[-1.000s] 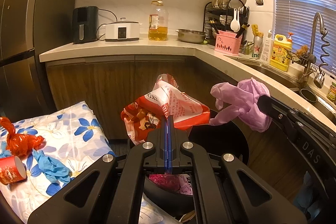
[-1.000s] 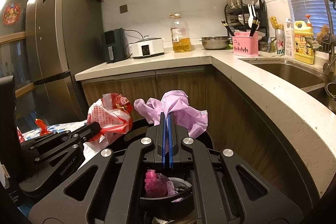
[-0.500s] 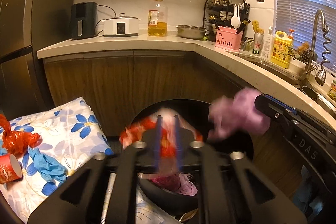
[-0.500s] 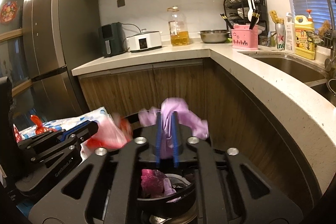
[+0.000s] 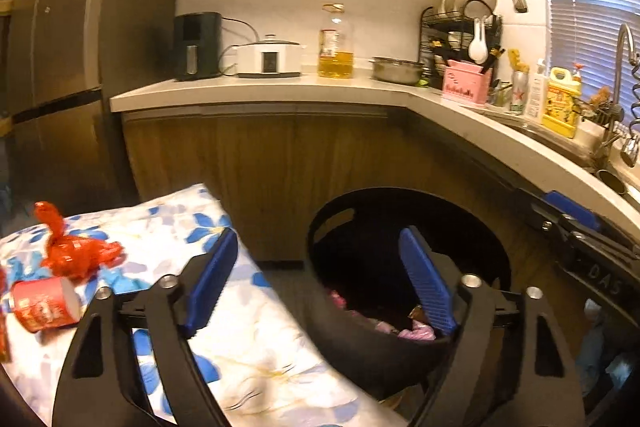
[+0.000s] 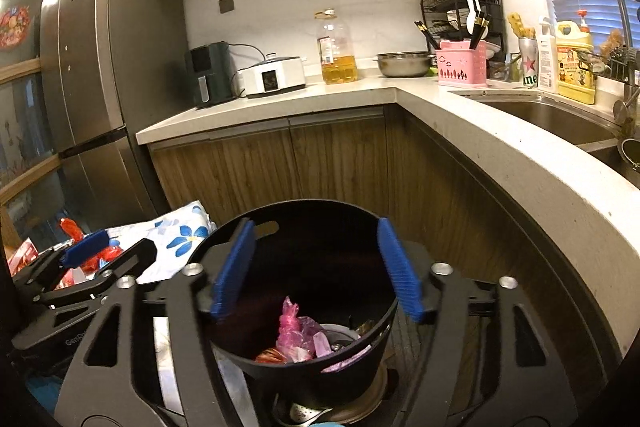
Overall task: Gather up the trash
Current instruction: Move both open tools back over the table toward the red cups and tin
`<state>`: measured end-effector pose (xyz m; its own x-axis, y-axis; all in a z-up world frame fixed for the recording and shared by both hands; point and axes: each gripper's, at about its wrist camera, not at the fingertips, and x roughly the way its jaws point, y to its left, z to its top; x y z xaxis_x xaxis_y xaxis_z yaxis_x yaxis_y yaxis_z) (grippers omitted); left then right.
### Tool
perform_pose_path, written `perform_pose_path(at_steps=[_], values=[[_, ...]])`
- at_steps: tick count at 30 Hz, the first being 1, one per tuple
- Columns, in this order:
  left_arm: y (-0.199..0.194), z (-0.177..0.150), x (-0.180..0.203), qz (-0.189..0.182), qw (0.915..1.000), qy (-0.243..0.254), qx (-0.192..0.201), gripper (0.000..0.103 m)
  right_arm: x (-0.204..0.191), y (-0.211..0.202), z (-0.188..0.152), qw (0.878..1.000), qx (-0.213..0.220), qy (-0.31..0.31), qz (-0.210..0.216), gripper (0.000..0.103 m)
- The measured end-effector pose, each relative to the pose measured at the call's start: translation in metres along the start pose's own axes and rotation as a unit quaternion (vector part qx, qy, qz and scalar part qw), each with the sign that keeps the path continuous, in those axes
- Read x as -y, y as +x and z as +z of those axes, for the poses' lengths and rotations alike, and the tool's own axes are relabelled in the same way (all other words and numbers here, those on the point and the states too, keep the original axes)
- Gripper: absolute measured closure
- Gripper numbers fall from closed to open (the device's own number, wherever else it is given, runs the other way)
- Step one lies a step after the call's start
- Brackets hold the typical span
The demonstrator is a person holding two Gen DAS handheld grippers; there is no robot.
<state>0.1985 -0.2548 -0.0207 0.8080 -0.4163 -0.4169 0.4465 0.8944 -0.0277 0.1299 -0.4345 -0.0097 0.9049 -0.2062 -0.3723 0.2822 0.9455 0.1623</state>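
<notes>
A black bin (image 6: 312, 367) stands on the floor below both grippers, holding pink plastic trash (image 6: 294, 331) and other scraps. My right gripper (image 6: 316, 223) hangs over the bin's mouth, its jaws opening with nothing between them. My left gripper (image 5: 317, 233) is over the bin's (image 5: 360, 343) left rim, jaws also opening and empty. A crumpled red plastic bag (image 5: 76, 255) and a red paper cup (image 5: 44, 307) lie on a floral cloth (image 5: 248, 327) to the left. Pink scraps (image 5: 416, 333) show inside the bin.
Wooden cabinets (image 6: 320, 163) and a pale L-shaped counter (image 6: 500, 147) close in the bin at the back and right. A tall fridge (image 6: 100, 67) stands at the left. A sink (image 6: 552, 115), dish rack (image 6: 460, 11) and oil bottle (image 6: 336, 47) sit on the counter.
Both grippers went from shut to open. The red-and-white bag left my left jaws and the purple glove left my right jaws; neither is in the air now. The left view shifted left.
</notes>
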Motion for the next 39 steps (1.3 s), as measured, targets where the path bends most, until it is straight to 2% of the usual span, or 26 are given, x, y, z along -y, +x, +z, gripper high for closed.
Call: perform_pose_path(at_steps=[2, 5, 7, 11, 17, 31, 39], values=[[-0.006, -0.001, -0.004, 0.013, 0.9999, -0.001, 0.004, 0.018, -0.003, -0.004, -0.003, 1.0, -0.001, 0.0, 0.0, 0.023], [-0.016, -0.004, -0.012, 0.024, 0.9997, -0.004, 0.004, 0.014, -0.008, -0.011, -0.006, 1.0, -0.003, -0.003, 0.001, 0.017], [-0.023, -0.007, -0.018, 0.039, 0.9992, -0.007, 0.005, 0.006, -0.012, -0.016, -0.009, 1.0, -0.003, -0.005, 0.003, 0.014], [-0.041, -0.014, -0.03, 0.049, 0.9987, -0.013, 0.011, 0.006, -0.023, -0.027, -0.013, 1.0, -0.004, -0.007, 0.003, 0.009], [-0.069, -0.024, -0.047, 0.067, 0.9972, -0.029, 0.016, 0.006, -0.045, -0.048, -0.02, 1.0, 0.001, -0.024, 0.002, 0.009], [-0.127, -0.043, -0.09, 0.115, 0.9913, -0.057, 0.028, 0.006, -0.101, -0.085, -0.042, 0.999, -0.002, -0.03, 0.037, 0.006], [-0.147, -0.052, -0.114, 0.139, 0.9875, -0.069, 0.029, 0.006, -0.137, -0.094, -0.056, 0.997, 0.001, -0.052, 0.053, 0.006]])
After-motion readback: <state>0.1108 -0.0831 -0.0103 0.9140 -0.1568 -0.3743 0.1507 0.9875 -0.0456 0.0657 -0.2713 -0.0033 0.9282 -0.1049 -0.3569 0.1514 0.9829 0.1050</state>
